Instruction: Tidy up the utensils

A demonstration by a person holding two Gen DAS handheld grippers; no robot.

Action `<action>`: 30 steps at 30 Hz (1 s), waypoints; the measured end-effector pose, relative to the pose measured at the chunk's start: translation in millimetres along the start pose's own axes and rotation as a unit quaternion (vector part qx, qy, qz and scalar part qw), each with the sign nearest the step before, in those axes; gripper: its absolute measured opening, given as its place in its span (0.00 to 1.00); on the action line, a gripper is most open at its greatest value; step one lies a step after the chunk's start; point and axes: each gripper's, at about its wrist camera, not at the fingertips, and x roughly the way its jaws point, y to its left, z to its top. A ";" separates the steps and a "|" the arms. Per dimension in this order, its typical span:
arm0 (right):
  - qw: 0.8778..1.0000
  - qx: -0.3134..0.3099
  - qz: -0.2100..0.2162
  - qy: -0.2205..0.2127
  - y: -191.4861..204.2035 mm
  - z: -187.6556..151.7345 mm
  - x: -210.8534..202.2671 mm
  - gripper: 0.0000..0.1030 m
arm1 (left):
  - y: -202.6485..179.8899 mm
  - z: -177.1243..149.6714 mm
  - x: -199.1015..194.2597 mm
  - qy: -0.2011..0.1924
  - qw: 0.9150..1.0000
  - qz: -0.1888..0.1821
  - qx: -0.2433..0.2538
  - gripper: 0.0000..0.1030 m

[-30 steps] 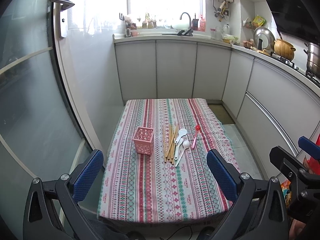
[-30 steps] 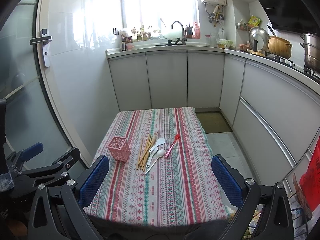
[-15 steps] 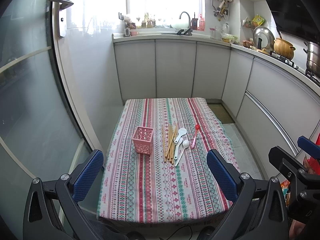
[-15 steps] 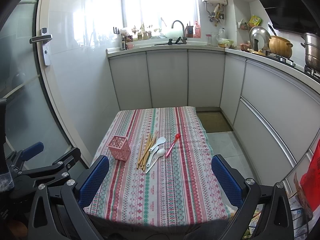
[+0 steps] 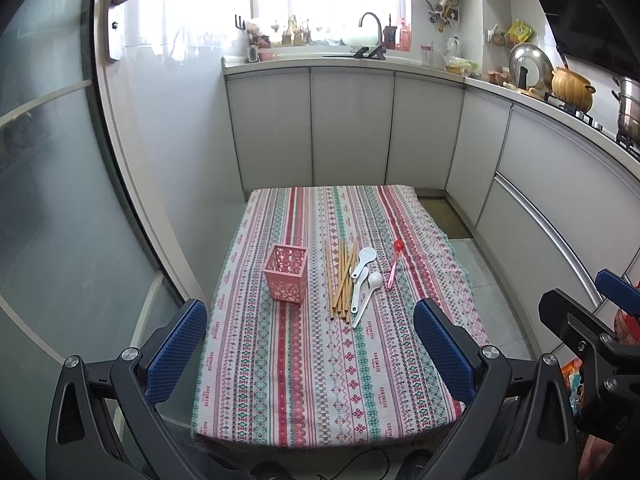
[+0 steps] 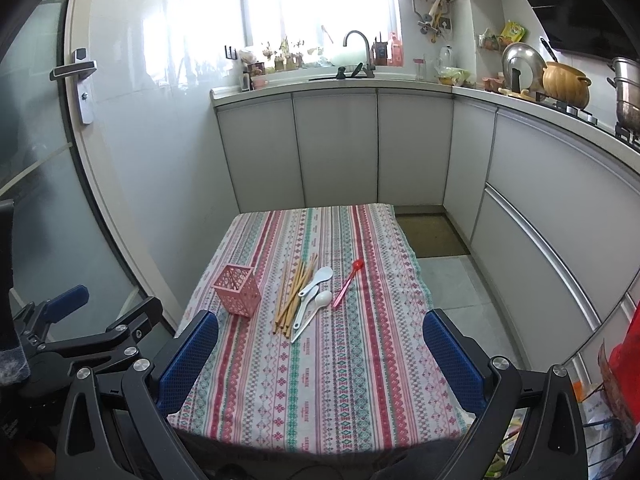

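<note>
**Utensils lie beyond both open grippers**

While both grippers hang over the near edge of the table (image 5: 280, 380), nothing sits between their fingers. The left gripper (image 5: 310, 342) has its jaws spread wide and empty; the right gripper (image 6: 320, 354) is likewise spread and empty. Well ahead of both, mid-table on the striped cloth, a pink lattice holder (image 5: 285, 267) stands upright. Just to its right lies a loose bundle of chopsticks (image 5: 341, 278), then the white spoons (image 5: 363, 276) touching the bundle, then a red-tipped spoon (image 5: 394, 265) slightly apart. In the right wrist view the same row reads holder (image 6: 237, 290), chopsticks (image 6: 294, 292), spoons (image 6: 314, 296), red spoon (image 6: 347, 281).
</note>
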 end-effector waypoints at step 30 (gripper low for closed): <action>0.965 0.176 0.061 0.182 -110.7 35.6 323.9 1.00 | 6.1 43.4 262.6 0.158 0.982 -0.093 -0.052 0.87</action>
